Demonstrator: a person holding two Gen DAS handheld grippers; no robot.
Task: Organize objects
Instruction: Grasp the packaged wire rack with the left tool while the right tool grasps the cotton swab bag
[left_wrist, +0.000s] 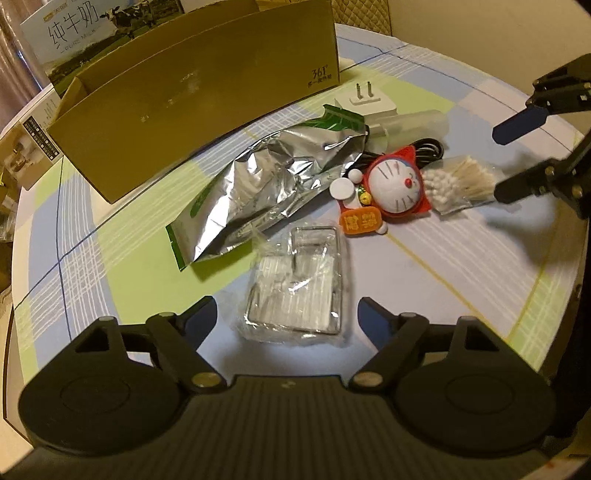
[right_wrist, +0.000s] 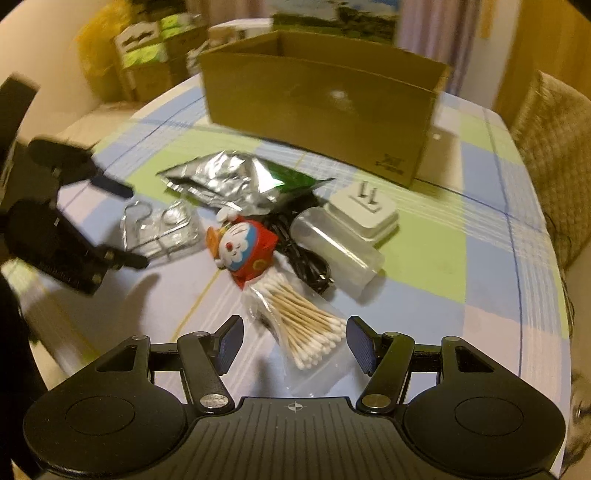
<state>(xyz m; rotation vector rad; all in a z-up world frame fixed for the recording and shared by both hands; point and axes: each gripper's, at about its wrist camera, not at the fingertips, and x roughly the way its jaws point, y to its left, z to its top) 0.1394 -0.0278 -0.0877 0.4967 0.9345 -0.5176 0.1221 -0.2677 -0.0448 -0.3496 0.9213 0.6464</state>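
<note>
Approach | left gripper (left_wrist: 286, 314) spread over near packet (left_wrist: 295, 286); right gripper (right_wrist: 295, 341) spread over swabs (right_wrist: 306, 325) (untouched) | next: pinch, then carry to far box (left_wrist: 192, 110).

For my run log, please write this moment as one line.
left claw: open over wrapped clear pack | right claw: open over cotton swab bag | cardboard box: open, behind items

Checked tablecloth (left_wrist: 424, 273) carries cardboard box (left_wrist: 192, 107), foil pouch (left_wrist: 266, 188), toy (left_wrist: 395, 184), cotton swabs (right_wrist: 306, 325), plug (right_wrist: 365, 210)
</note>
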